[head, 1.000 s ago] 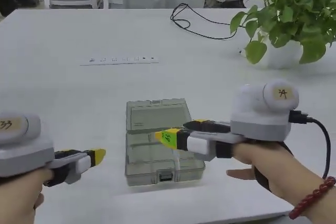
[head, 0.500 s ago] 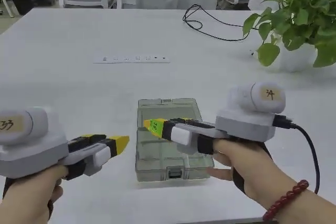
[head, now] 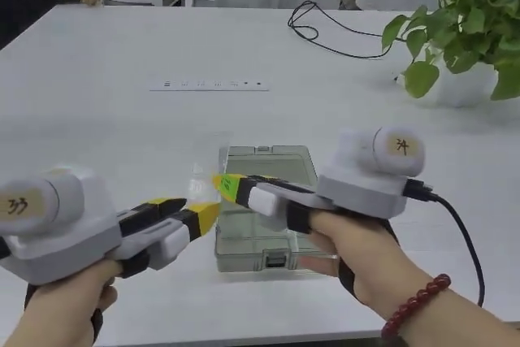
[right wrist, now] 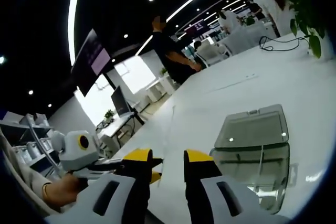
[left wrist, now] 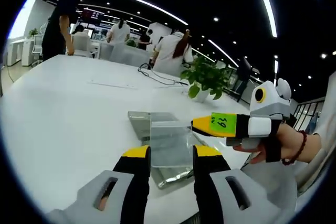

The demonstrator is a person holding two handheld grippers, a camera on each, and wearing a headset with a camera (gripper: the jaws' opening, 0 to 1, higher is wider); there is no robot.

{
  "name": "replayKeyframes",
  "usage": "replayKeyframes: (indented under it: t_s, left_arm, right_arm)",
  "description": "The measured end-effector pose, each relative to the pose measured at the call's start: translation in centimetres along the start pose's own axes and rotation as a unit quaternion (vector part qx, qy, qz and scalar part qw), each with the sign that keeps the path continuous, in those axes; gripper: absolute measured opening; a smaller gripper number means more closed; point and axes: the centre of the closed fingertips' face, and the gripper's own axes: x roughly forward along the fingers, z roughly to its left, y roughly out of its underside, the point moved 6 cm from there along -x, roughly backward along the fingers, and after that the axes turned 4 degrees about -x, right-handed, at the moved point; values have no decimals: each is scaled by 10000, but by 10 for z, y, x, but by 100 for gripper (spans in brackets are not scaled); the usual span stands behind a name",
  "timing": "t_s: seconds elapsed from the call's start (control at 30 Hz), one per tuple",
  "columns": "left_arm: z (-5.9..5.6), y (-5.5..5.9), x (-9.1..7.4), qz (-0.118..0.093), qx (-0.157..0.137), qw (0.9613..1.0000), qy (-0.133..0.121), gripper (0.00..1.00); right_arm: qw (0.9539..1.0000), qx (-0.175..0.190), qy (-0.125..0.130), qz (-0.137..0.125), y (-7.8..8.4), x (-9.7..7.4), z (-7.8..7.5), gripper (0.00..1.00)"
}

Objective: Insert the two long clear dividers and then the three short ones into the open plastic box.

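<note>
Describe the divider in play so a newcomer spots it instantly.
On the white table, find the open plastic box near the front edge. At its left edge, the left gripper pinches a clear divider between yellow-tipped jaws: a flat, colourless rectangular sheet, unlike the grey-tinted box.

Table (head: 97, 119) bare left of plastic box (head: 276, 241) and beyond it to power strip (head: 209, 84). Potted plant (head: 467, 30), black cable (head: 325, 34) block far right. Left gripper (head: 188, 209), right gripper (head: 230, 187), clear divider (left wrist: 170, 142) crowd box's near-left corner.
</note>
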Motion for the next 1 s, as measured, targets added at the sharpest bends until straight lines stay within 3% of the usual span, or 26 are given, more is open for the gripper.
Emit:
replayKeyframes:
  t_s: [0.57, 0.87, 1.0]
  left_arm:
    - [-12, 0, 5, -17, -106, 9998, 195, 30]
    - [-13, 0, 8, 53, -117, 9999, 97, 30]
    - [-15, 1, 9, 149, -255, 9996, -28, 30]
  right_arm:
    - [9988, 472, 61, -138, -2, 10, -1, 8]
    - [9985, 506, 151, -135, -2, 11, -3, 7]
    - [9983, 548, 199, -86, 0, 11, -4, 7]
